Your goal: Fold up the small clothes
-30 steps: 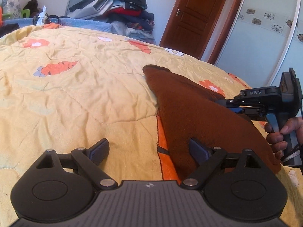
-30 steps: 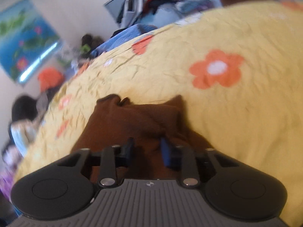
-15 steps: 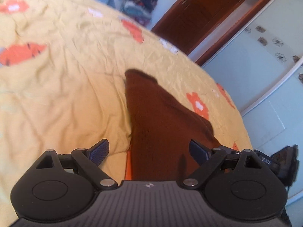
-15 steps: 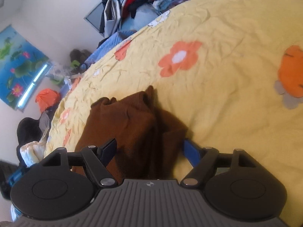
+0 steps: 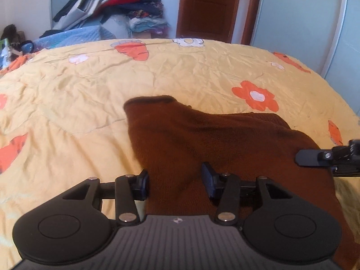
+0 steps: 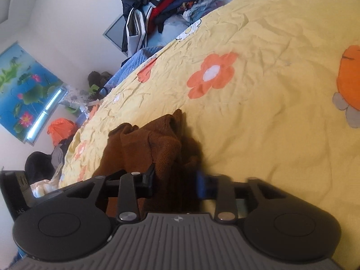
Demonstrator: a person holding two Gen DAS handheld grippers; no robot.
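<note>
A small brown knitted garment (image 5: 213, 139) lies on the yellow flowered bedspread (image 5: 90, 94). My left gripper (image 5: 175, 181) sits at its near edge, jaws partly closed with brown cloth between them. My right gripper (image 6: 175, 181) is at the garment's other side, jaws partly closed around a bunched fold of the same garment (image 6: 153, 148). A fingertip of the right gripper also shows at the right edge of the left wrist view (image 5: 315, 157). Whether either pair of pads presses the cloth is unclear.
A pile of clothes (image 5: 112, 4) is stacked beyond the far edge of the bed. A brown door (image 5: 209, 6) and a pale wardrobe (image 5: 303, 22) stand behind. Clutter and an orange bag (image 6: 60, 128) lie beside the bed.
Both grippers' jaws have narrowed around the brown garment. The left gripper has swung from wide open beside the cloth to over its near edge. The right one closed in after opening.
</note>
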